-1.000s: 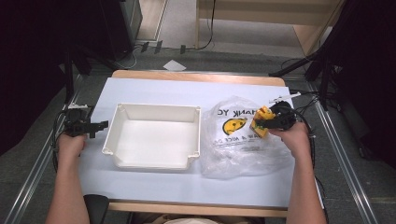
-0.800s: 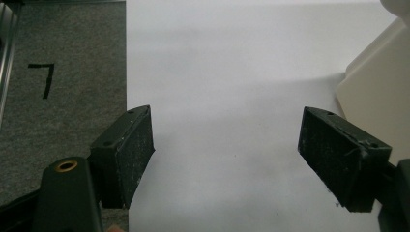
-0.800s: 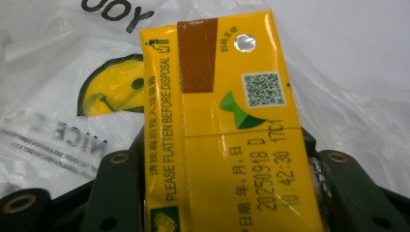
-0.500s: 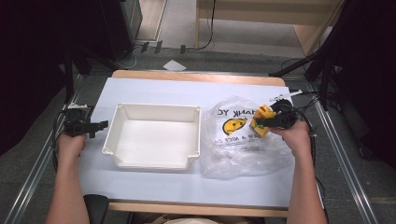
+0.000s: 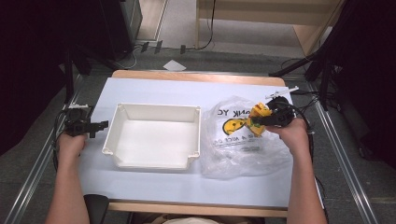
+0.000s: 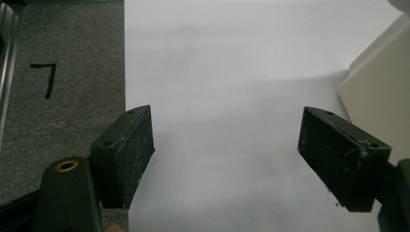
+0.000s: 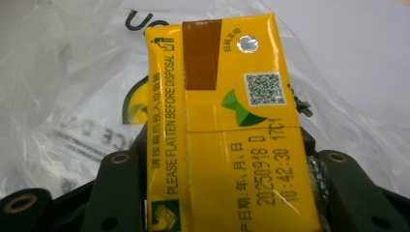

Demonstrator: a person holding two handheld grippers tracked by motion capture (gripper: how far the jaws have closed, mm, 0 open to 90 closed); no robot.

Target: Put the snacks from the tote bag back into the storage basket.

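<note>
Lab-like recording station: covered table [image 5: 187, 91], floor cables [image 5: 140, 49], dark stands [image 5: 322, 70].

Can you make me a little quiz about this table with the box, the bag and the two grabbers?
1. True or false: the left gripper is holding the carton.
2. What lies under the yellow carton? A) the plastic bag B) the white bin C) the floor
3. Fill in the gap: the bin is ____ inside.

Key:
1. False. Its jaws stand wide apart over the bare table; the right gripper has the carton between its jaws.
2. A. The carton is over the bag with the smiley face.
3. Empty.
</note>
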